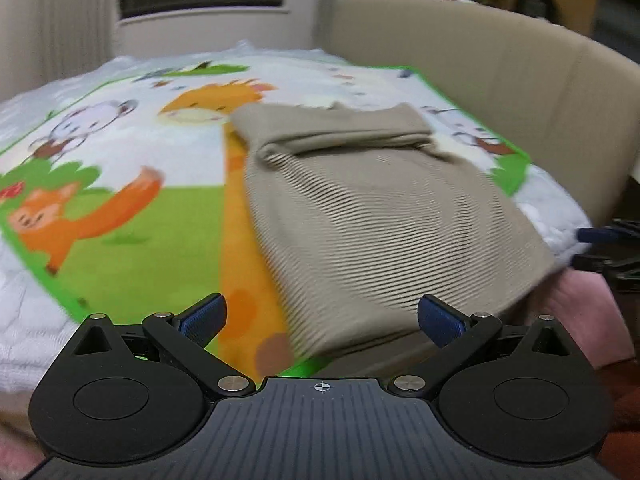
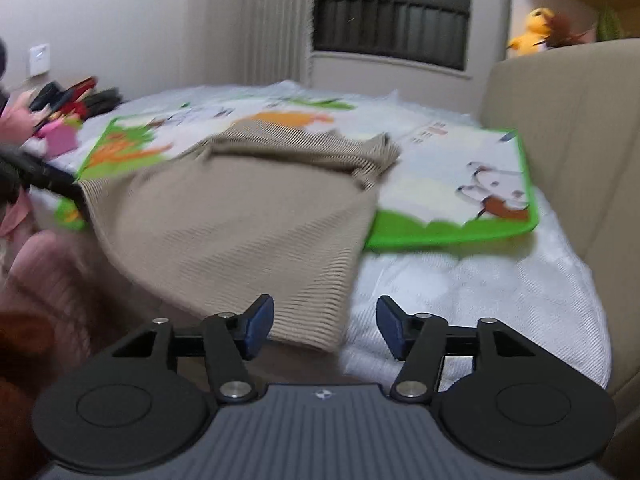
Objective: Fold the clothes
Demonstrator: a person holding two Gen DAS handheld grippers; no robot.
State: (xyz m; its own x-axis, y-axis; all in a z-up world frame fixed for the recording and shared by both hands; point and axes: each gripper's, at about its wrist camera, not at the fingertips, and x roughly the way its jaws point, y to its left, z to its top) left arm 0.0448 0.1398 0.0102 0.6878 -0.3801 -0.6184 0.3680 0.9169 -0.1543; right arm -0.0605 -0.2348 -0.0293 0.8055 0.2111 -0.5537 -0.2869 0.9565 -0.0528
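sweater [image 1: 380, 216] lay part-folded on bed [image 2: 480, 292] | left gripper [image 1: 322, 318], right gripper [image 2: 325, 326]: fingers spread, empty | advice: grip both hem corners evenly

Between my left fingers I see a beige ribbed sweater [image 1: 384, 216]. Beyond them lies a play mat [image 1: 132, 200], green-bordered, printed with an orange fox, a yellow giraffe and a grey-white monkey. Right of my right fingers, the bedspread [image 2: 480, 300] is white and quilted.
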